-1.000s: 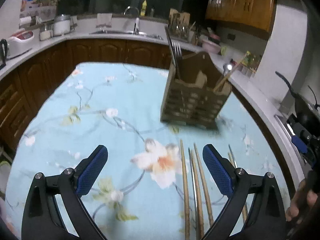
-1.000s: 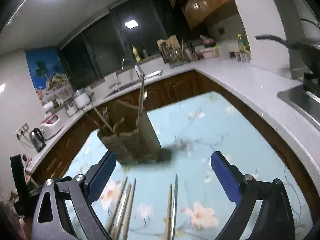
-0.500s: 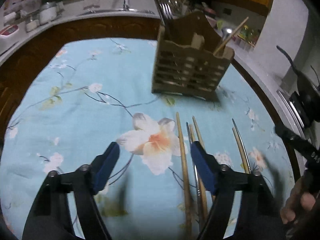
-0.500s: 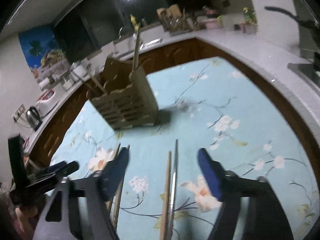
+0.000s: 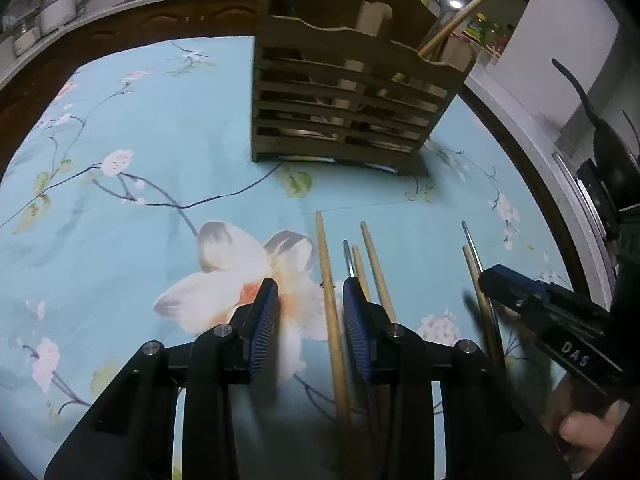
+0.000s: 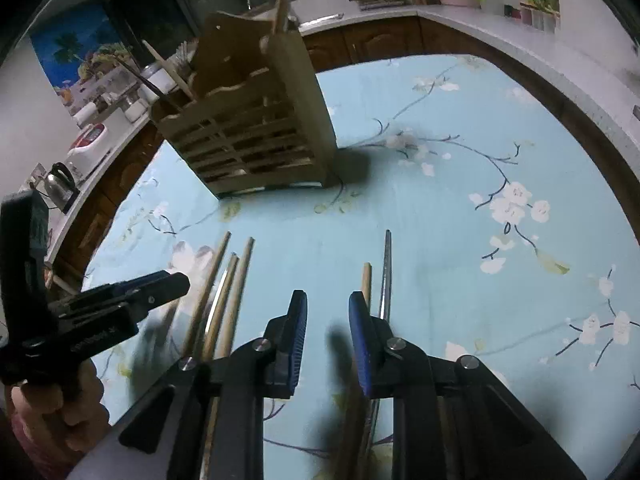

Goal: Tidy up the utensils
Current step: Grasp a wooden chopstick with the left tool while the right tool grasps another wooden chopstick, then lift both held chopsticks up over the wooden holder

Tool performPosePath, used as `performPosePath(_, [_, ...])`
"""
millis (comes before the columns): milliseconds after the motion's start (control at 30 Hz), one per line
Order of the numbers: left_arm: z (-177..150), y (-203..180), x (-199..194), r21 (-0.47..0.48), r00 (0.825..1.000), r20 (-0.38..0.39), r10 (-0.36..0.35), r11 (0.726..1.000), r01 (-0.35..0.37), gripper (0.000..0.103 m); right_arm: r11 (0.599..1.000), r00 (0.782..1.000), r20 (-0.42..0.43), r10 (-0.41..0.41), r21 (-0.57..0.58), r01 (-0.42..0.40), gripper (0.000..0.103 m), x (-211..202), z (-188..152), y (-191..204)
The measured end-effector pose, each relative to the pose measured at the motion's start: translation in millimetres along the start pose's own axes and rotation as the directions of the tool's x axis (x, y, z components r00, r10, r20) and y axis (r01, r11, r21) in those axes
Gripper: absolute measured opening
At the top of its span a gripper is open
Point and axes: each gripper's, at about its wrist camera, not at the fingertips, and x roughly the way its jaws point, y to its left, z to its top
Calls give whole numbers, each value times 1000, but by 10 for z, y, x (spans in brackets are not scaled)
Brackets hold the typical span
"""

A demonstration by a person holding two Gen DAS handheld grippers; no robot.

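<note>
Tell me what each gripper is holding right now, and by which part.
Nothing yet. The left gripper is closing its jaws around a wooden chopstick without pinching it. The right gripper is closing too, with nothing clearly between its jaws.

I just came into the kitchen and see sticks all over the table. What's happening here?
A person with a gripper in each hand is sorting chopsticks into the wooden caddy on the flowered tablecloth. The left gripper is closing around one wooden chopstick lying flat. The right gripper is closing too, with a wooden and metal pair just past its right finger. Nothing is lifted yet.
</note>
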Motion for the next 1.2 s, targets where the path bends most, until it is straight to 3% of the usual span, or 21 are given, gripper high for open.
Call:
performPosePath(233, [54, -59, 220, 31, 999, -34, 3, 1000, -2, 21, 1000, 999, -32, -23, -18, 22, 22, 144, 5, -1])
performPosePath(400, [103, -97, 274, 47, 1000, -22, 9, 999, -8, 20, 998, 997, -62, -56, -27, 54, 22, 238, 36, -18])
performPosePath(600, [86, -192, 310, 76, 999, 3, 49, 996, -49, 13, 988, 992, -31, -121, -99, 117, 22, 284, -6, 110])
performPosePath(733, [62, -214, 297, 103, 998, 14, 66, 992, -67, 8, 979, 986, -10, -166, -123, 164, 7, 290, -42, 147])
performPosePath(900, [91, -124, 240, 64, 1000, 9, 21, 998, -21, 6, 993, 995, -18, -99, -66, 97, 6, 241, -24, 91])
performPosePath(1200, [39, 133, -239, 4, 996, 61, -72, 997, 72, 5, 999, 999, 43, -17, -40, 19, 5, -67, 47, 148])
